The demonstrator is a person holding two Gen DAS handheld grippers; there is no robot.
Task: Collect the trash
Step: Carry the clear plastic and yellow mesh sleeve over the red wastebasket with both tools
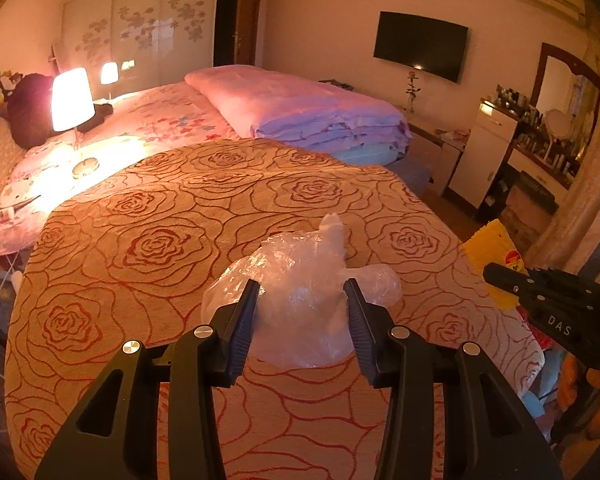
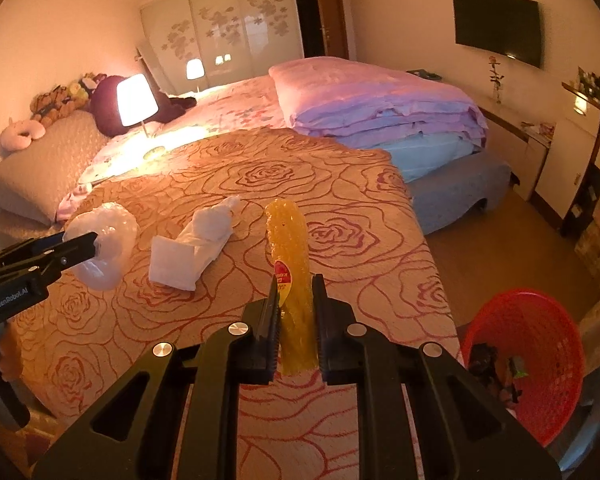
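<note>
Down and to the right of our right gripper (image 2: 296, 300), beside the rose-patterned bedspread (image 2: 228, 184), stands the round red plastic mesh basket (image 2: 540, 320) with some scraps already in it. That gripper is clamped narrow on the long yellow ridged plastic wrapper (image 2: 290, 248), whose long axis runs forward along the fingers. Our left gripper (image 1: 302, 304) grips the crumpled clear plastic bag (image 1: 300, 280) at a middling width, farther from the basket. A white crumpled tissue (image 2: 196, 244) lies on the bedspread between the two grippers. We judge the right hand drops first.
</note>
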